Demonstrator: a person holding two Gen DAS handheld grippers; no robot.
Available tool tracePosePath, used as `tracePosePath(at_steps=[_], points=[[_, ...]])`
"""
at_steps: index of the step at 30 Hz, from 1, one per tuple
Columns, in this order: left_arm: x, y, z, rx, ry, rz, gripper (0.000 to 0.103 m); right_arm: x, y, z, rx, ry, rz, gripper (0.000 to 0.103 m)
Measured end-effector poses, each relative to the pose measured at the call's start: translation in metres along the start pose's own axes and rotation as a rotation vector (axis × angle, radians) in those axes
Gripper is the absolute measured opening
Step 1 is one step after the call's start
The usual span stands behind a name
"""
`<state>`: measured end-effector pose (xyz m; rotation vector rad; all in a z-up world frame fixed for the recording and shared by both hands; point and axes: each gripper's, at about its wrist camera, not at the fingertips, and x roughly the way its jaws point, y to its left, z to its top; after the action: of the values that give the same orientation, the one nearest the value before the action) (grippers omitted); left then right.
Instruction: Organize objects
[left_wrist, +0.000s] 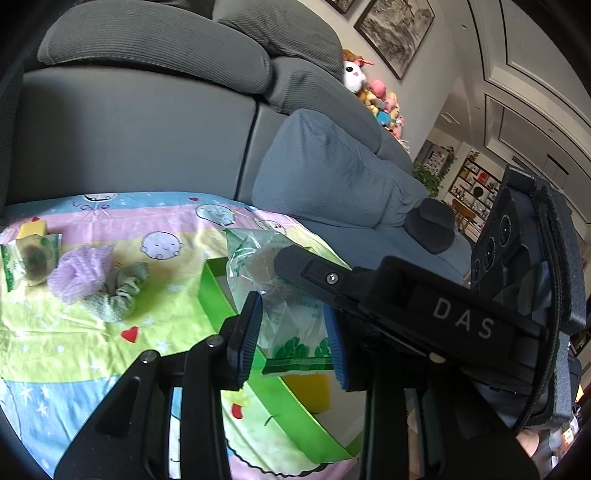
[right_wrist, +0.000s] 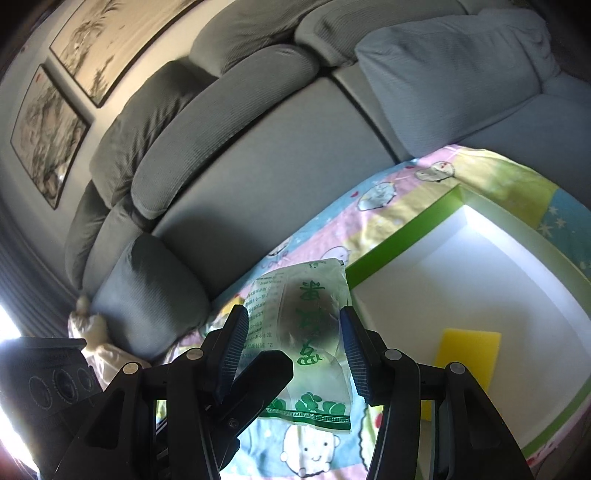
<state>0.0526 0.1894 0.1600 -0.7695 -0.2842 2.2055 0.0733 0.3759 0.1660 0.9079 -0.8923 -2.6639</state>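
Note:
A clear plastic packet with green print (left_wrist: 291, 314) (right_wrist: 306, 339) hangs between both grippers above the edge of a green-walled box (right_wrist: 399, 243) (left_wrist: 210, 291). My left gripper (left_wrist: 293, 332) has its blue pads on either side of the packet's lower end. My right gripper (right_wrist: 291, 350) also straddles it, and the left gripper's black finger (right_wrist: 258, 384) presses on the packet from the left. A yellow sponge (right_wrist: 467, 354) (left_wrist: 308, 391) lies in the box. A second packet (left_wrist: 29, 258), a purple mesh puff (left_wrist: 79, 271) and a green scrunchie (left_wrist: 118, 295) lie on the cartoon cloth (left_wrist: 110, 350).
The cloth covers a table in front of a grey sofa (left_wrist: 147, 122) with a blue-grey cushion (left_wrist: 332, 173). A small yellow block (left_wrist: 33, 229) sits by the second packet. Plush toys (left_wrist: 373, 92) crowd the sofa's far end. Framed pictures (right_wrist: 92, 48) hang on the wall.

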Motion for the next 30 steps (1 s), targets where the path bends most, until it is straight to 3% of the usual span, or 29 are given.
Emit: tracePosePath(at_steps=[30], points=[[0.066,-0.025,-0.02,-0.011,0.16,-0.184,0.032,-0.015,-0.062,0.004,0.129,-0.025,-0.242,0.053]])
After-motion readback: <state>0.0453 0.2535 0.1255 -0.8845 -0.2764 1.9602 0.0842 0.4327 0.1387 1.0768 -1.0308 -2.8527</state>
